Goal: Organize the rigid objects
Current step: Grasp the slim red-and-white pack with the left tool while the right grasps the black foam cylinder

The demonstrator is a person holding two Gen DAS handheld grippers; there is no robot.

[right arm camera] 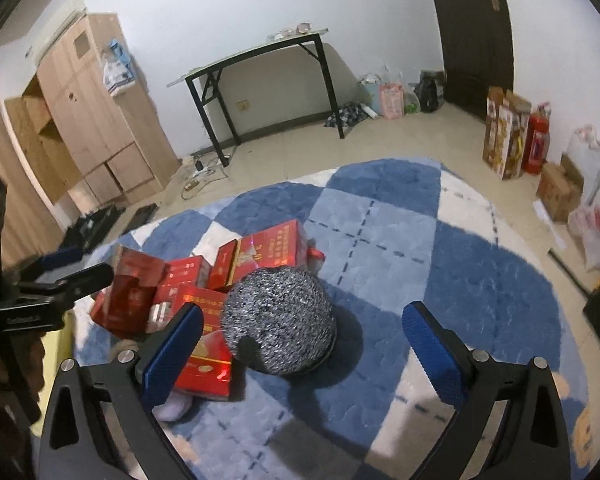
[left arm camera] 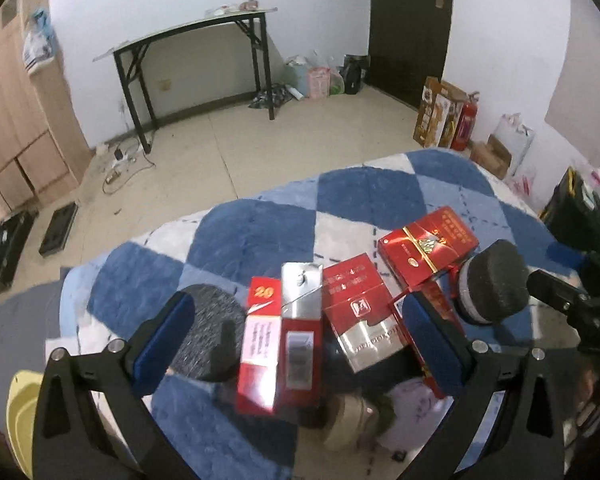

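The red boxes (left arm camera: 340, 312) lie in a loose heap on the blue-and-white checked blanket (left arm camera: 260, 232), straight ahead of the left tongs (left arm camera: 296, 344), which stand released with the tall box marked 20 (left arm camera: 260, 344) and its silver-topped neighbour between the jaws, their long axes running roughly away from the camera. To the right of the heap sits a speckled grey dome (right arm camera: 280, 320), touching the nearest box and lying between the released right tongs (right arm camera: 304, 352). The boxes look glossy, hard-edged and light, some tilted against each other, so I judge the left hand nearer for a box.
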